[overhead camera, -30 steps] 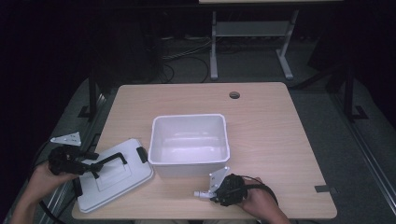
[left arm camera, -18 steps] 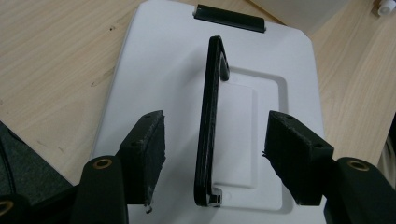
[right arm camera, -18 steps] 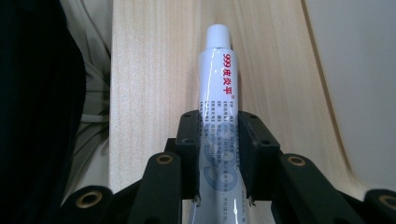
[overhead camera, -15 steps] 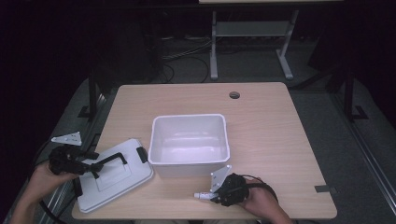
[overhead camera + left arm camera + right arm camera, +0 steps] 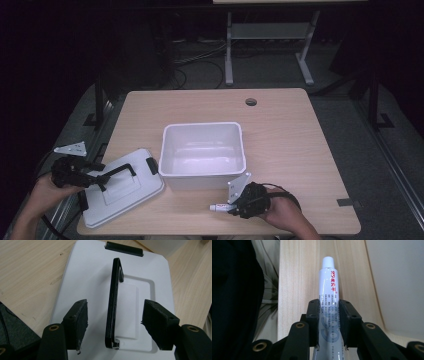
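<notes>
A white lid (image 5: 125, 192) with a black handle (image 5: 119, 172) lies flat at the table's front left. My left gripper (image 5: 101, 177) reaches in from the left edge. Its jaws stand open on either side of the raised handle (image 5: 113, 295), and the pads (image 5: 78, 320) do not touch it. Near the front edge, just below the white bin (image 5: 202, 172), my right gripper (image 5: 231, 205) lies low and points left. It is shut on a white tube (image 5: 327, 282) with red and grey print, whose capped end (image 5: 216, 207) sticks out past the jaws.
The open white bin (image 5: 397, 277) stands mid-table, close on the right gripper's far side. A round cable hole (image 5: 251, 102) sits near the far edge. The lid (image 5: 87, 272) lies close to the table's left edge, with dark floor and cables beyond.
My right gripper with the tube has shifted very slightly near the front edge. The left gripper and the lid have kept still.
</notes>
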Demonstrator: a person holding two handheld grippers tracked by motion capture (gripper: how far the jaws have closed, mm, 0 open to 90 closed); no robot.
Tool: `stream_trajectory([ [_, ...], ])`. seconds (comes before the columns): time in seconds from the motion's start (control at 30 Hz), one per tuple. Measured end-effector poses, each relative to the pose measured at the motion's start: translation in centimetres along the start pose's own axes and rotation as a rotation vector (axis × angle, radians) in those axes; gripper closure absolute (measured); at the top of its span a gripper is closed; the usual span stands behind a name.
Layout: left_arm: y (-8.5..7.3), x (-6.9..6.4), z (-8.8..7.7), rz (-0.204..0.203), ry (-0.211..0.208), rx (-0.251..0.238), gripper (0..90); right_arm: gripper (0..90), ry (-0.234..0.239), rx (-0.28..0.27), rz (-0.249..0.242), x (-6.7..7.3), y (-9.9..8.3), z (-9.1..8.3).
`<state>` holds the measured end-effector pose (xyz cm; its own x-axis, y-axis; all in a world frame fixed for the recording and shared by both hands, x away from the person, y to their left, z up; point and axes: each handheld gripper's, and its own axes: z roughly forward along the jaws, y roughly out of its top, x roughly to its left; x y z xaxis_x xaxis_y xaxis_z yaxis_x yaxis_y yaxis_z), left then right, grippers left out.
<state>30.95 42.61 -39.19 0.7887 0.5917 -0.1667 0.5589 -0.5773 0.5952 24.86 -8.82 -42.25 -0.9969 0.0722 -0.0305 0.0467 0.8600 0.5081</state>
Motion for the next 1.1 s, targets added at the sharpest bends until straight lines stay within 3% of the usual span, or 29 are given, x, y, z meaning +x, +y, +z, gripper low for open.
stream_trajectory([
  [1.1, -0.1, 0.0, -0.4, -0.005, 0.006, -0.011, 35.6, 71.2, 0.02, 0.005, -0.074, 0.7, 2.7, -3.3],
])
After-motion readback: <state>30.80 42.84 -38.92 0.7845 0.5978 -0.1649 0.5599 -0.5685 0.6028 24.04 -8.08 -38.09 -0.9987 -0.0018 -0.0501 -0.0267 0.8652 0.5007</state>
